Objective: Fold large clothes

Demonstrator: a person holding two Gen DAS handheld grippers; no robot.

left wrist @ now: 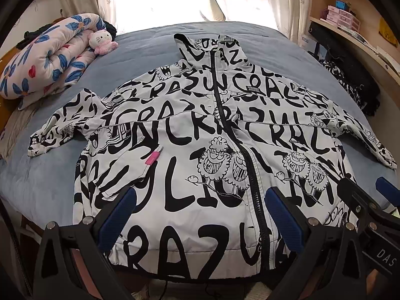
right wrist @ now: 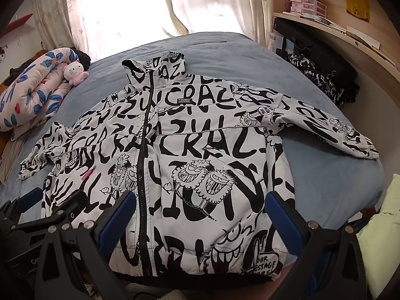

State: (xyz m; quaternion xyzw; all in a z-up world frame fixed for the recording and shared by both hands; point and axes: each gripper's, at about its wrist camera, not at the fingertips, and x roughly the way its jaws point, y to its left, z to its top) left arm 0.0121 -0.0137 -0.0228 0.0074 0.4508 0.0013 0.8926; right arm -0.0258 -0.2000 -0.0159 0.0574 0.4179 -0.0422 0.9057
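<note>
A white jacket (left wrist: 190, 135) (right wrist: 190, 145) with black graffiti lettering lies flat and face up on the blue bed, zipped, collar away from me, both sleeves spread out. A pink tag (left wrist: 153, 158) sits on its left chest. My left gripper (left wrist: 198, 200) hovers open above the hem, left of the zip line. My right gripper (right wrist: 200, 205) hovers open above the hem on the right half. Neither holds any cloth. The right gripper (left wrist: 367, 192) shows at the right edge of the left wrist view, and the left gripper (right wrist: 47, 202) at the lower left of the right wrist view.
The blue bedspread (left wrist: 160, 50) surrounds the jacket. A rolled floral quilt (left wrist: 47, 57) and a plush cat toy (left wrist: 101, 41) lie at the far left. Dark patterned clothes (right wrist: 322, 77) are piled at the right by wooden shelves (right wrist: 325, 22). A pale green cloth (right wrist: 385, 225) lies near right.
</note>
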